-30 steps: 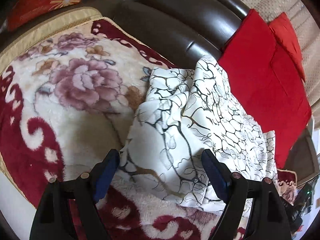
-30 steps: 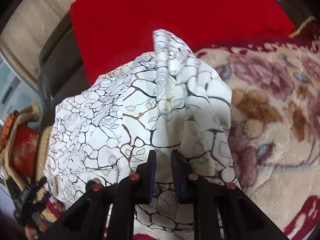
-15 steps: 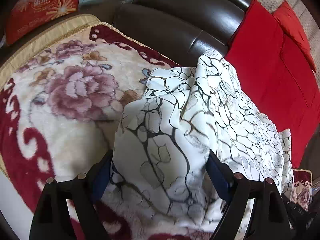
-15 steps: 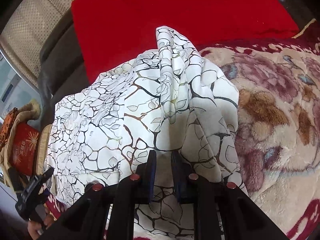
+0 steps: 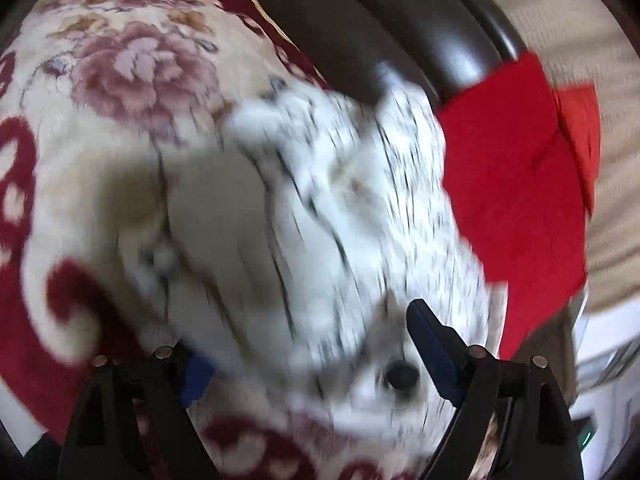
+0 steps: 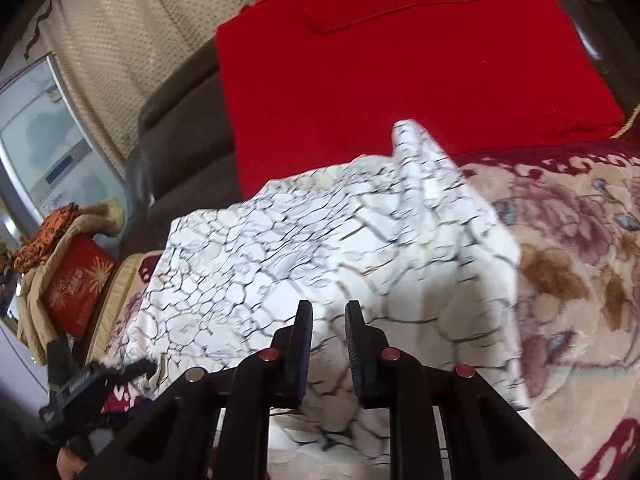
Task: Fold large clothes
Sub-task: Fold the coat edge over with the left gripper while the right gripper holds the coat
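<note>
- Two grippers work one garment [image 6: 304,264]: a white, dark-veined cloth heaped on the floral blanket [image 5: 100,152], its far edge against the red cushion [image 6: 400,80].
- Your left gripper [image 5: 304,352] stands spread wide astride the near hem, gripping nothing.
- Your right gripper [image 6: 328,316] is nearly pressed together; whether it pinches cloth I cannot tell.
- Next, I judge: pinch the hem with the left before you fold.

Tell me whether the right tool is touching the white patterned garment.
Touching. In the right wrist view the right tool has its jaws nearly closed, with a fold of the white patterned garment pinched between them.
</note>
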Tool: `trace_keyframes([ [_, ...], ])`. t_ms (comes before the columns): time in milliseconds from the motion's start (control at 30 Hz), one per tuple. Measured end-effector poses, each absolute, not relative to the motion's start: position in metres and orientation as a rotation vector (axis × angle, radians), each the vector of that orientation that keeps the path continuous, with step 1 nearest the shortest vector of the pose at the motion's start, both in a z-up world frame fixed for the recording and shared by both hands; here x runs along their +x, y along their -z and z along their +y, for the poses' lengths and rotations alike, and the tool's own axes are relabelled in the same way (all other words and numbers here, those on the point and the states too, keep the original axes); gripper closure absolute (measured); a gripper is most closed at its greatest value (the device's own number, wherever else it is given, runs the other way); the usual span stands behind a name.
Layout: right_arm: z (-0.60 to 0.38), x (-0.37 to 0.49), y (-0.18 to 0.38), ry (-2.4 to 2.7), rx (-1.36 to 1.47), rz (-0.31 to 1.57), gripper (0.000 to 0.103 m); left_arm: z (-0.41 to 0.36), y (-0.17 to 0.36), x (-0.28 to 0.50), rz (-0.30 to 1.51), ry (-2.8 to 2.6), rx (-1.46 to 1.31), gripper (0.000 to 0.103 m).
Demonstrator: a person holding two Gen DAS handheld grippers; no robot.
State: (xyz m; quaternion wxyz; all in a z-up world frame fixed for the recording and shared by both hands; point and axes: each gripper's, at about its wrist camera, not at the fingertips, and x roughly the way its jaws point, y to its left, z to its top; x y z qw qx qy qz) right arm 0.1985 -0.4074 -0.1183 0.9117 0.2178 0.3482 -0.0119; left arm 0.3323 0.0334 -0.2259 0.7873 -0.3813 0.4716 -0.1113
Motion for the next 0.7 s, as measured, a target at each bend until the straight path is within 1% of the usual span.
trace_keyframes([
  [67,-0.4,0.202,0.12,0.013,0.432,0.722,0.083,0.042,0.232,0.344,0.993,0.263,-0.924,0.016],
  [133,-0.397,0.206,0.121,0.006,0.432,0.723,0.083,0.041,0.232,0.349,0.977,0.28,-0.934,0.016],
  [167,-0.396,0.208,0.122,0.004,0.436,0.723,0.083,0.038,0.23,0.351,0.968,0.285,-0.916,0.018],
  [233,-0.396,0.212,0.123,0.001,0.446,0.721,0.083,0.03,0.219,0.35,0.927,0.305,-0.847,0.05],
  [267,-0.396,0.215,0.124,-0.003,0.451,0.721,0.083,0.025,0.215,0.351,0.912,0.314,-0.791,0.063],
  [367,-0.396,0.224,0.124,-0.017,0.461,0.702,0.083,0.016,0.204,0.358,0.882,0.348,-0.718,0.063],
  [400,-0.397,0.226,0.123,-0.018,0.463,0.693,0.083,0.015,0.206,0.362,0.893,0.35,-0.726,0.048],
  [467,-0.401,0.232,0.124,-0.012,0.474,0.692,0.083,0.013,0.213,0.367,0.924,0.353,-0.774,0.023],
  [533,-0.405,0.239,0.126,-0.011,0.498,0.693,0.083,0.013,0.218,0.372,0.916,0.351,-0.819,0.024],
  [600,-0.409,0.245,0.126,-0.036,0.524,0.693,0.083,0.006,0.217,0.377,0.917,0.348,-0.785,0.026],
  [633,-0.409,0.249,0.126,-0.055,0.535,0.697,0.083,0.004,0.216,0.376,0.907,0.345,-0.774,0.028],
  [667,-0.409,0.251,0.126,-0.066,0.539,0.699,0.083,0.001,0.212,0.375,0.896,0.34,-0.744,0.053],
  [700,-0.407,0.254,0.126,-0.076,0.538,0.701,0.083,-0.004,0.208,0.376,0.896,0.349,-0.707,0.063],
])
